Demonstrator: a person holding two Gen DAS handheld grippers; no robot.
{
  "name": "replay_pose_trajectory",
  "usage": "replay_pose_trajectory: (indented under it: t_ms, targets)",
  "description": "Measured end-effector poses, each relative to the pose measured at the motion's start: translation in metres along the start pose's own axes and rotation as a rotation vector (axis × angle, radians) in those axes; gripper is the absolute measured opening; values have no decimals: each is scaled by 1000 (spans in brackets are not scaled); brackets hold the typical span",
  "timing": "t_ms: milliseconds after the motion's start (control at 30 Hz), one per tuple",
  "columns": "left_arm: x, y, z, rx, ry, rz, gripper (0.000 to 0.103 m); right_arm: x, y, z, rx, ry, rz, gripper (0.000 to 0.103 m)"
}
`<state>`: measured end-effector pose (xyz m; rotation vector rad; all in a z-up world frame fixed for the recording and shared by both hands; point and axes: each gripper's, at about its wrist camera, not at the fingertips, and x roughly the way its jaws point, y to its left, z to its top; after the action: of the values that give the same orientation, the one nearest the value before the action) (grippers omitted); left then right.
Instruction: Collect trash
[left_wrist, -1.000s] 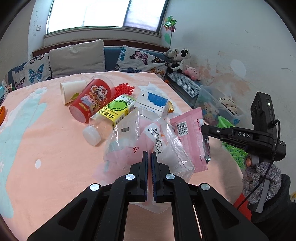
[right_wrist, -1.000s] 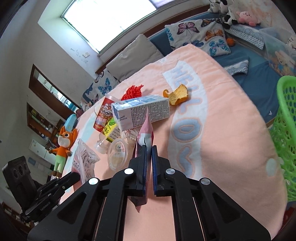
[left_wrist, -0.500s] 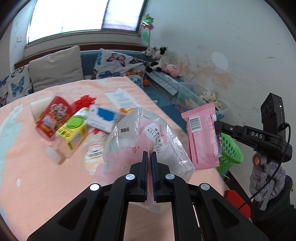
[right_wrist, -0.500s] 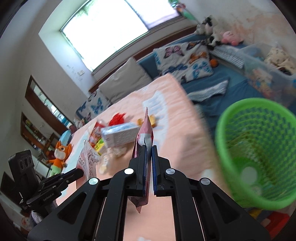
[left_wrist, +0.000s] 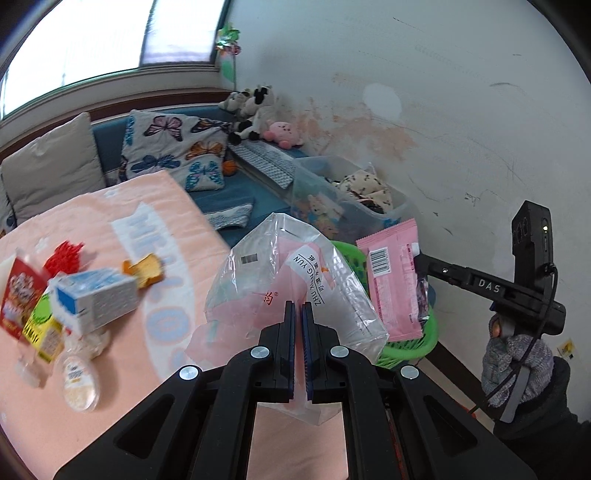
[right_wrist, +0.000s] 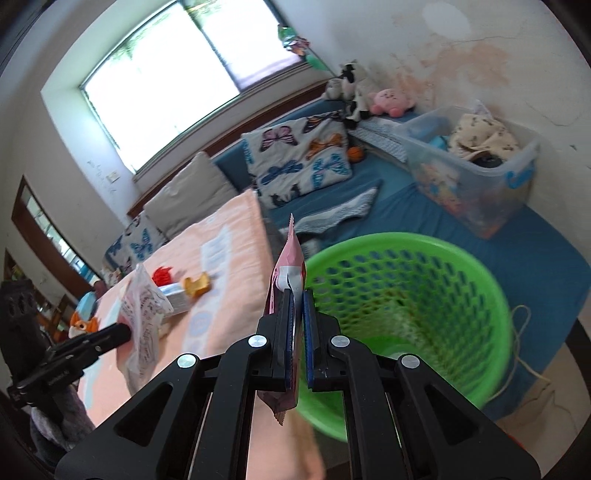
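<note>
Over the green mesh basket (right_wrist: 406, 306), right claw (right_wrist: 298, 306) was clamped on the pink wrapper (right_wrist: 288, 266), pinched near its lower edge. Left claw (left_wrist: 296, 317) was clamped on a clear plastic bag (left_wrist: 291, 280) beside the basket. Both looked light, limp and crinkly; an edge pinch should hold them, though the film might slip. Carton (left_wrist: 92, 299) and peel (left_wrist: 146, 271) lay on the bed (left_wrist: 162, 221).

Peach blanket (left_wrist: 110, 221) bears a milk carton (left_wrist: 94, 297); orange peel (left_wrist: 146, 273); red cup (left_wrist: 16, 295); round lid (left_wrist: 79, 380).
</note>
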<state>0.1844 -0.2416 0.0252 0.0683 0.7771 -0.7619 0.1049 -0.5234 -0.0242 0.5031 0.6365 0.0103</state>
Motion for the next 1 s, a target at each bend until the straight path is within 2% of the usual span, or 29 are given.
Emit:
replay_pose_trajectory:
  t_ms: [133, 300, 400, 467, 500, 600, 667, 833, 1000]
  targets:
    - [18, -19, 11, 19, 16, -26, 4, 2, -16, 0, -3, 4, -48, 10]
    - [40, -36, 24, 30, 36, -54, 4, 5, -36, -3, 38, 16, -57, 10]
    - [53, -44, 30, 35, 47, -66, 4, 5, -42, -7, 51, 17, -67, 14]
    - [64, -51, 35, 36, 54, -76, 4, 4, -46, -8, 62, 14, -73, 33]
    - [67, -53, 36, 37, 57, -78, 4, 2, -47, -9, 65, 10, -74, 37]
    - [81, -58, 39, 36, 71, -86, 4, -2, -51, -11, 71, 4, -79, 39]
    - [89, -61, 39, 34, 83, -92, 4, -5, -53, -13, 74, -3, -79, 52]
    - [108, -66, 36, 31, 115, -100, 5, -15, -55, -18, 86, -31, -91, 65]
    - [119, -68, 32, 23, 134, -101, 14, -23, -57, -22, 91, -42, -85, 71]
